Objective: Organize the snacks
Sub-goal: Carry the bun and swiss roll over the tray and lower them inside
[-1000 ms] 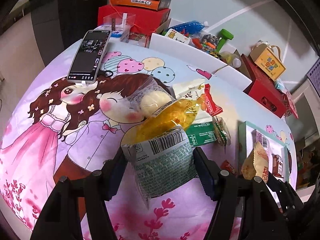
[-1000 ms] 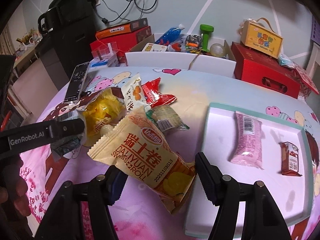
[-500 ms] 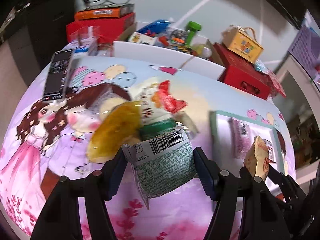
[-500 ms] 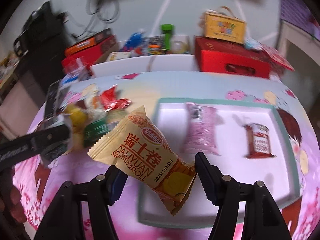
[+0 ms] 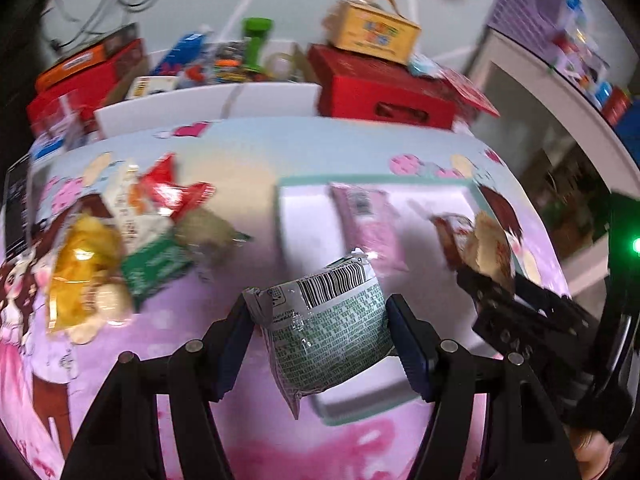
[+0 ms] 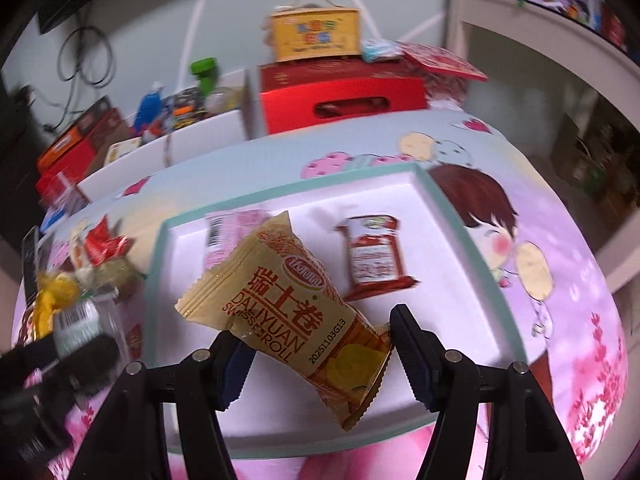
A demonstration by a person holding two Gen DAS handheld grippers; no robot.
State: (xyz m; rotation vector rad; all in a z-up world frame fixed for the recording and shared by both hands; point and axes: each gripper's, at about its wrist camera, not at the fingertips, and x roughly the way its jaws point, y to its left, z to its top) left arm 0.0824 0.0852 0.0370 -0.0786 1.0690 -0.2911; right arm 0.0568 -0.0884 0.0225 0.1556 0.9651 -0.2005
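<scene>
The left gripper [image 5: 320, 332] is clamped on a green-and-white snack packet [image 5: 328, 332] with a barcode near its top edge, held above the near left edge of the tray [image 5: 296, 200]. The right gripper [image 6: 320, 348] is clamped on a tan Swiss roll packet [image 6: 288, 312] with red lettering, which slants from upper left to lower right between the fingers, over the near part of the same tray.

The tray is white with a pale green rim and sits on the right part of the tabletop [image 6: 560, 280], which is covered in a pink cartoon cloth. Inside the tray lie a pink packet [image 5: 368, 220] toward the left and a small red-and-white packet [image 6: 372, 256] further right, well apart from each other.

To the left of the tray a loose pile of snacks lies on the cloth: a yellow bag [image 5: 80, 272] nearest the left, a green packet [image 5: 156, 264] just beside it, a red packet [image 5: 172, 192] further back, and a white packet [image 5: 128, 208] between them. The pile is blurred, so finer detail cannot be told.

At the far edge stand a red box [image 6: 340, 96] with a yellow carry box [image 6: 316, 34] on top.
</scene>
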